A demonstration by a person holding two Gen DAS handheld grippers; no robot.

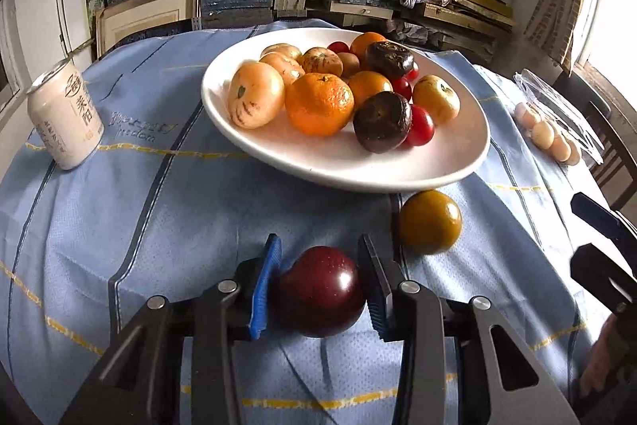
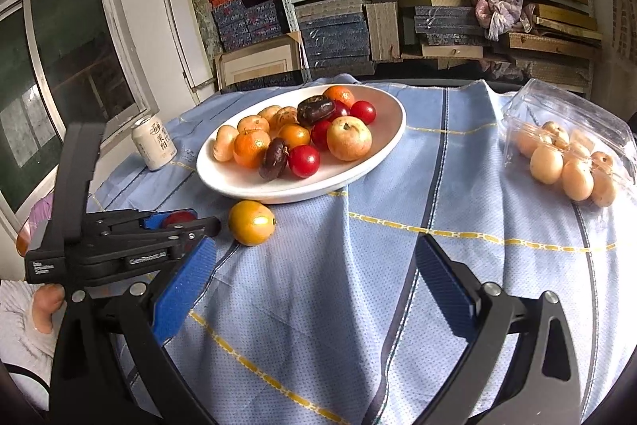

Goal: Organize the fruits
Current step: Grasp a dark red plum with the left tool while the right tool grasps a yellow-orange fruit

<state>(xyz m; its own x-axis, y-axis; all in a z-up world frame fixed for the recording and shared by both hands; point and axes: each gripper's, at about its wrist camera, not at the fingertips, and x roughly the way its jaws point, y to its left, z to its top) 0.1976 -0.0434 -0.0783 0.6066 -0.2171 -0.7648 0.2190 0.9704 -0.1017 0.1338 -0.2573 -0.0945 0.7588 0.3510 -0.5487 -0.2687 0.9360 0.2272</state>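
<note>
A white plate (image 1: 450, 162) holds several fruits: oranges, red tomatoes, dark fruits and pale yellow ones. My left gripper (image 1: 320, 279) has its blue pads against both sides of a dark red plum (image 1: 322, 289) low over the blue cloth. A yellow-green fruit (image 1: 430, 222) lies on the cloth just in front of the plate. In the right wrist view the plate (image 2: 382, 154), the yellow fruit (image 2: 251, 222) and the left gripper (image 2: 179, 226) with the plum (image 2: 178, 218) show. My right gripper (image 2: 314, 277) is open and empty above the cloth.
A white drink can (image 1: 65, 114) stands left of the plate. A clear plastic box with several pale fruits (image 2: 569, 162) lies at the right. Shelves of boxes stand behind the table. A window is at the left.
</note>
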